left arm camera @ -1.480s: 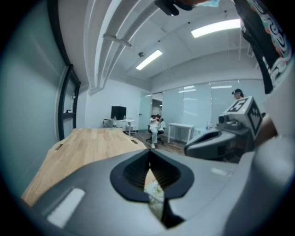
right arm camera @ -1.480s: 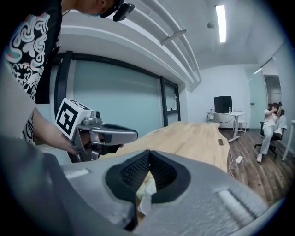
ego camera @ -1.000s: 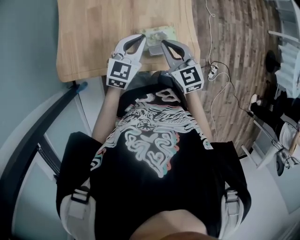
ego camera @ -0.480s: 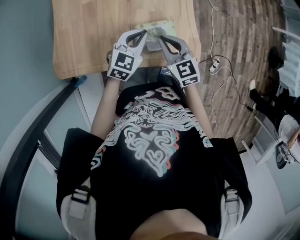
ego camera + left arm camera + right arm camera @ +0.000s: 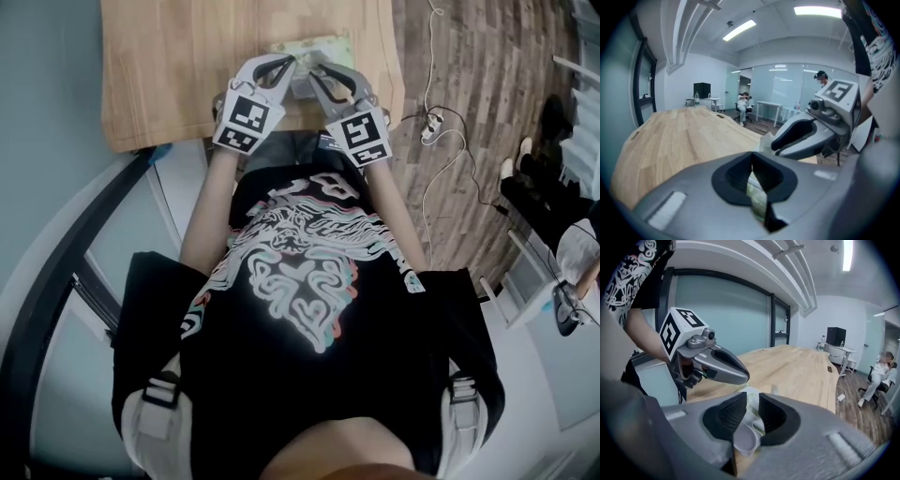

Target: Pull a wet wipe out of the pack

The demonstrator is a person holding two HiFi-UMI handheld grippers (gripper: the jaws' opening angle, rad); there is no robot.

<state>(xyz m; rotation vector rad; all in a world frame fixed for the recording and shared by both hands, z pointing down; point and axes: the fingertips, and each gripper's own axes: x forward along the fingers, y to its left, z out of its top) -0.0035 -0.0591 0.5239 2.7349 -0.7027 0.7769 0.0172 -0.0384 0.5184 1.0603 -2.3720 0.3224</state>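
Note:
A pale green wet wipe pack (image 5: 323,45) lies on the wooden table (image 5: 169,66) near its front edge. My left gripper (image 5: 289,64) has its tips over the pack's near left part. In its own view the jaws (image 5: 752,159) are shut, with a green sliver of the pack (image 5: 757,199) showing below them. My right gripper (image 5: 311,71) points at the pack from the right. A narrow gap shows between its pads (image 5: 752,404), nothing gripped. Below them lies the pack's white oval lid (image 5: 745,439). The two grippers' tips nearly meet over the pack.
The table's front edge runs just ahead of my body. On the wooden floor at the right lie white cables and a power strip (image 5: 427,139). Seated people (image 5: 743,102) and desks stand far across the room. A dark window frame (image 5: 84,244) runs along the left.
Both grippers have sunk and moved forward towards the pack, so their tips now sit over its near edge. Their jaws look the same as before.

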